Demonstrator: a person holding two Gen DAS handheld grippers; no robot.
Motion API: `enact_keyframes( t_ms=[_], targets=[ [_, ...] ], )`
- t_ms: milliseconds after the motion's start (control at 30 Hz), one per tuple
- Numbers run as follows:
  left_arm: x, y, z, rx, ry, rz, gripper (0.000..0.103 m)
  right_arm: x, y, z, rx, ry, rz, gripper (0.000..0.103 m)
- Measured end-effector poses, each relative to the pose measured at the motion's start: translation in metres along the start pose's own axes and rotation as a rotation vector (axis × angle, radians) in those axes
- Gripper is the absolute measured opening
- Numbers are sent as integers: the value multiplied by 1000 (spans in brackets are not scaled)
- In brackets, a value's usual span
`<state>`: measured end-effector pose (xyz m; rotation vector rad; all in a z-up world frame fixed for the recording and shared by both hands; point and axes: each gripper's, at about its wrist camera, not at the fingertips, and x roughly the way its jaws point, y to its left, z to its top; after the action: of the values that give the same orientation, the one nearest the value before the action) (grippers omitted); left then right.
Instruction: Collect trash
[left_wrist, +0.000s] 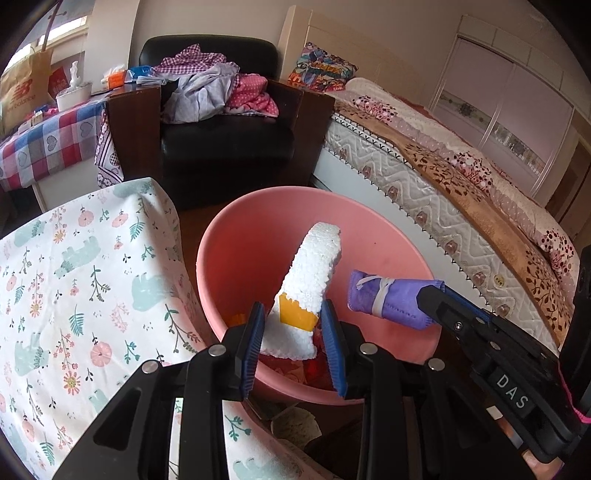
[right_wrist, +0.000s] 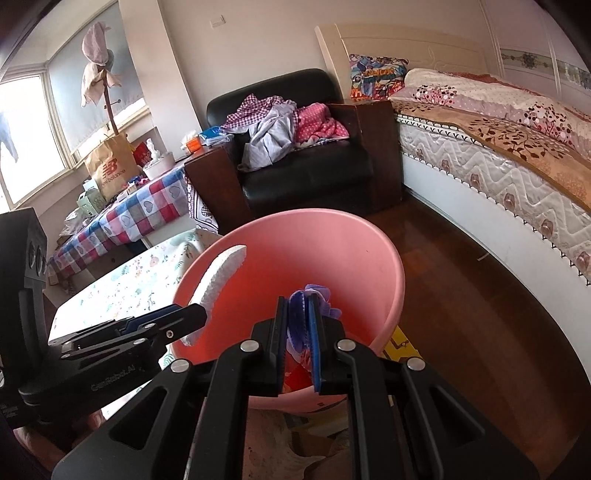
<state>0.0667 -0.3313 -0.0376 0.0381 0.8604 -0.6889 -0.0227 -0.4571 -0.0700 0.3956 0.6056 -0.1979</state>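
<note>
While over pink bin (left_wrist: 236, 258), left hand-held gripper (left_wrist: 293, 332) clamps white foam strip (left_wrist: 314, 269); right hand-held gripper (right_wrist: 298, 332) pinches rolled purple mask (left_wrist: 388, 295).

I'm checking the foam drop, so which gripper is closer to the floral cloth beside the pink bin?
Left. The left gripper, holding the foam piece, sits at the pink bin's rim beside the floral cloth; the right gripper is on the bin's far side.

Lived-in home bedroom: quilted bed (right_wrist: 498, 147) with pillow (right_wrist: 376, 75), wardrobe (left_wrist: 517, 103), black armchair (right_wrist: 303, 162) heaped with clothes (right_wrist: 280, 125), checked-cloth table (right_wrist: 122, 221) by the window (right_wrist: 26, 136), wooden floor (right_wrist: 461, 295).
</note>
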Motion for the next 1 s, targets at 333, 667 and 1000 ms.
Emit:
enact_keyframes(
  t_ms=[333, 667, 1000],
  targets=[
    [2, 2, 1, -25, 20, -7, 36, 6, 0, -2, 8, 30, -17, 13],
    [-9, -4, 1, -5, -11, 3, 44, 4, 3, -1, 2, 25, -21, 26],
    [-29, -9, 0, 0, -53, 32, 44, -8, 7, -1, -14, 18, -20, 26]
  ],
)
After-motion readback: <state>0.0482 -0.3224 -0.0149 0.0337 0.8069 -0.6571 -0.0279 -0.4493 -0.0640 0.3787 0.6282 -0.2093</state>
